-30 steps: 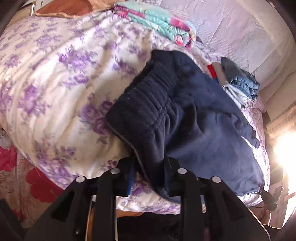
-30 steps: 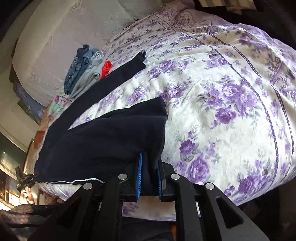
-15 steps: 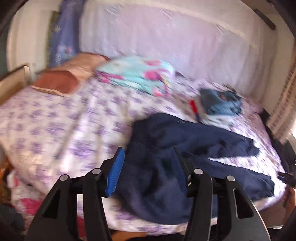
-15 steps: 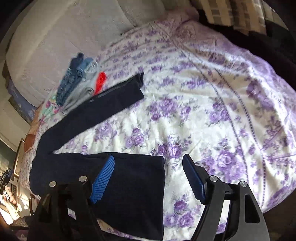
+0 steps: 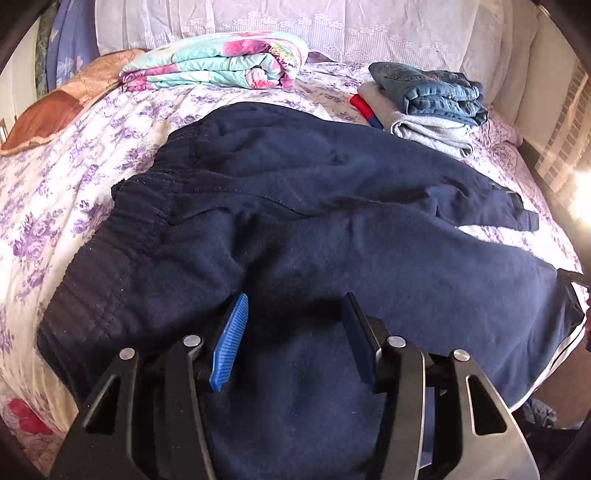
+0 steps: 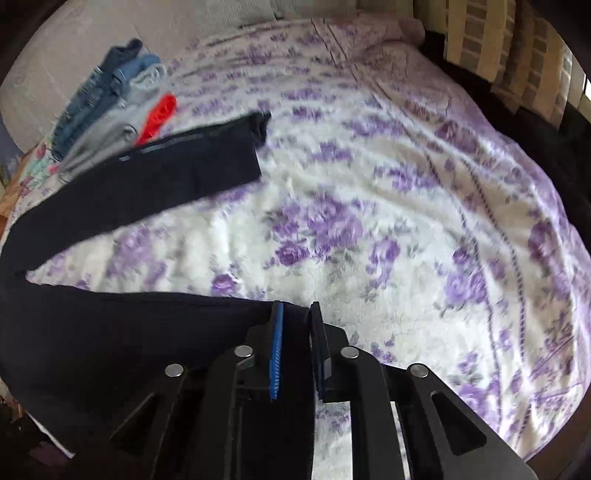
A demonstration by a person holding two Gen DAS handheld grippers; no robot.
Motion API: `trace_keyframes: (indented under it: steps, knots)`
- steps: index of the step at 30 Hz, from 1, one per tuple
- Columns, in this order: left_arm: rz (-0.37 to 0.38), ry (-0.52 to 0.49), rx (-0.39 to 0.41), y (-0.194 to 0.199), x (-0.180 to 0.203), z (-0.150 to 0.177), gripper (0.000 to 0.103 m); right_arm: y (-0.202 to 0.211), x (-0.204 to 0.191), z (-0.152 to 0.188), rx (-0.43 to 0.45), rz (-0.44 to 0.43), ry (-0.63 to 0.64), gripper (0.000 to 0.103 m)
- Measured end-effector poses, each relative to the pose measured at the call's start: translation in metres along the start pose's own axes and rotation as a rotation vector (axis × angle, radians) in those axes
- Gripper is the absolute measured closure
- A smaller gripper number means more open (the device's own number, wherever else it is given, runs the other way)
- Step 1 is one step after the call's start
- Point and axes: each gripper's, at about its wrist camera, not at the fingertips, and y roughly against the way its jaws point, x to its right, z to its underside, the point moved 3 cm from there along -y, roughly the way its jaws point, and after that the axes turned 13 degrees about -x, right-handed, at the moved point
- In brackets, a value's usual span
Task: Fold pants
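Left gripper: jaws apart about halfway, just been opening. Navy fabric of the pants lies under and between the fingers, pads not pressing on it, so nothing held. Blue ribbed pad on the left finger, dark pad on the right, both over the near part of the seat area.

Right gripper: jaws narrow, just been closing after a wide spread. Dark cloth of the pants sits between the pads at the near leg's end, right at the hem corner; pads look to pinch it. View is motion-blurred, so the grip is read from the cloth filling the gap.

Pants lie spread on the bed, waistband to the left in the left view, with ribbed elastic bunched near the left edge. Two legs run right: far leg ends near the right side of the bed, near leg drapes over the near edge. In the right view the far leg stretches diagonally up toward the clothes stack, a strip of quilt showing between the legs.

Bed cover is white with purple flowers.

Far left: folded teal-pink blanket, orange pillow beside it. Far right: stack of folded clothes, jeans on top, grey item below, red bit at its left. Lace curtain behind.
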Motion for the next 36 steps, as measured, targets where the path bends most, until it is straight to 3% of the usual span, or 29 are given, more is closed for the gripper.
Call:
trace_keyframes:
  steps: [2,4,5,7,8,10,11,12,13,15,18,19,20,21,22,23,27,30,36]
  knots:
    - [-0.021,0.001,0.009,0.007,0.001,0.003,0.052,0.012,0.008,0.001,0.057,0.042,-0.041,0.055]
    - [-0.031,0.012,0.024,0.02,-0.001,0.007,0.052,0.043,0.02,0.009,0.146,0.132,-0.11,0.054]
    - [-0.036,0.005,0.036,0.027,0.0,0.009,0.05,0.056,0.02,0.015,0.179,0.138,-0.12,0.054]
    - [-0.075,-0.027,0.074,0.045,0.005,0.016,0.04,0.083,0.003,0.036,0.208,-0.01,-0.09,0.054]
    - [-0.084,-0.038,0.088,0.049,0.007,0.018,0.033,0.094,-0.017,0.051,0.203,-0.132,-0.042,0.054]
    - [-0.127,-0.063,0.099,0.051,0.013,0.025,0.029,0.099,-0.054,0.078,0.162,-0.231,0.085,0.056]
    - [-0.168,-0.075,0.069,0.041,0.014,0.027,0.029,0.086,-0.07,0.091,0.115,-0.186,0.142,0.056]
    - [-0.192,-0.075,0.037,0.031,0.011,0.029,0.029,0.067,-0.072,0.099,0.056,-0.106,0.153,0.059]
    - [-0.229,-0.04,-0.016,0.013,-0.001,0.033,0.028,0.045,-0.063,0.105,-0.011,-0.078,0.123,0.065]
    - [-0.169,-0.014,0.005,0.009,-0.018,0.039,0.027,0.043,-0.035,0.112,0.043,-0.181,0.039,0.098]
    - [-0.191,-0.024,-0.004,0.02,-0.02,0.044,0.027,0.048,-0.016,0.116,0.022,-0.236,-0.035,0.099]
    - [-0.184,-0.013,-0.014,0.025,-0.023,0.044,0.028,0.052,-0.018,0.114,0.017,-0.217,-0.031,0.095]
    - [-0.17,-0.003,-0.02,0.029,-0.024,0.042,0.03,0.057,-0.023,0.112,0.012,-0.204,-0.033,0.084]
    - [-0.15,0.007,-0.019,0.035,-0.025,0.04,0.03,0.063,-0.031,0.108,0.013,-0.198,-0.028,0.054]
    - [-0.125,0.012,0.004,0.045,-0.026,0.034,0.03,0.072,-0.042,0.098,0.044,-0.208,-0.004,0.041]
    - [-0.107,0.007,0.04,0.056,-0.025,0.024,0.029,0.082,-0.055,0.091,0.09,-0.221,0.031,0.036]
    - [-0.072,0.02,0.112,0.071,-0.013,-0.023,0.019,0.095,-0.088,0.03,0.174,-0.22,0.109,0.034]
    - [-0.078,0.026,0.128,0.061,-0.006,-0.061,0.018,0.074,-0.077,-0.026,0.165,-0.221,0.021,0.024]
    - [0.053,0.066,0.025,0.009,0.014,-0.107,0.018,0.004,-0.047,-0.106,0.071,-0.111,-0.166,0.024]
